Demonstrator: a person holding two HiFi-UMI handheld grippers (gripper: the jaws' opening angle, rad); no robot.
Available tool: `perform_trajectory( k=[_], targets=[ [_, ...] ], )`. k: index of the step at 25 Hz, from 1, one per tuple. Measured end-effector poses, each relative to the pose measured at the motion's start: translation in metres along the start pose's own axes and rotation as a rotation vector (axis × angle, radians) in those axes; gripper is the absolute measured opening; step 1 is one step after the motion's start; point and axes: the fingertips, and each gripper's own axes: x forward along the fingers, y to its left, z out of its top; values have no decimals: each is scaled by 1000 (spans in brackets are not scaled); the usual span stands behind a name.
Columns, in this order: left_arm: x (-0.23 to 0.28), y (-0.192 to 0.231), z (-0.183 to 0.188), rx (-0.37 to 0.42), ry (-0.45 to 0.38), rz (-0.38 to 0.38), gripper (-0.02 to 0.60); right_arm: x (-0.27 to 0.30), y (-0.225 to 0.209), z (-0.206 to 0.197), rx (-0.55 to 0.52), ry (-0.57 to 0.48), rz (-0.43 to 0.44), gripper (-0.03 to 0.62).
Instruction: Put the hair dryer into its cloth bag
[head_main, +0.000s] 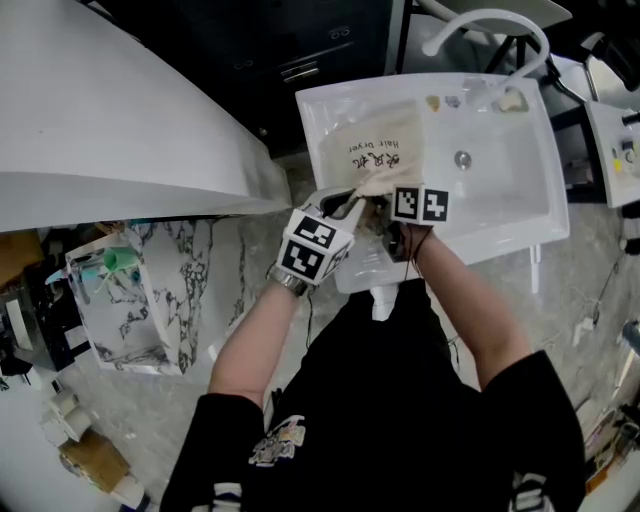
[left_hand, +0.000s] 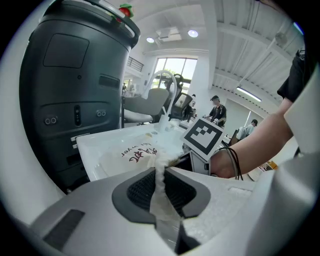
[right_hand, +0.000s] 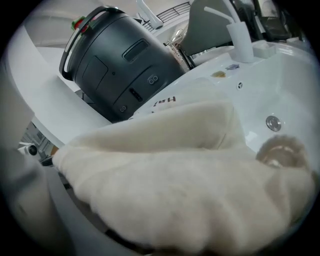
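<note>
Fingers (left_hand: 137, 192) of left gripper (left_hand: 160, 177) pinch the limp, light cream cloth bag (head_main: 375, 150) by its hem (best hold); right gripper (head_main: 402, 198) lies under cloth, grip unclear.

Head view steeply down on the white sink (head_main: 510, 170); both gripper views close and low across it.

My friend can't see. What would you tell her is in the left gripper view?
The left gripper is shut on a cream strip of the cloth bag. The bag, with red and dark writing, lies in a white sink beyond. A big dark grey machine stands at the left, a person's wrist at the right.
</note>
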Motion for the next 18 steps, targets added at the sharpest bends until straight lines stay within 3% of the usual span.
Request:
perform_trajectory(
  k=[10, 18],
  targets=[
    [3, 3, -11, -40, 17, -15, 46, 16, -11, 0, -19, 14, -63, 241],
    [4, 2, -18, -76, 30, -17, 46, 22, -18, -10, -136, 87, -129, 247]
  ],
)
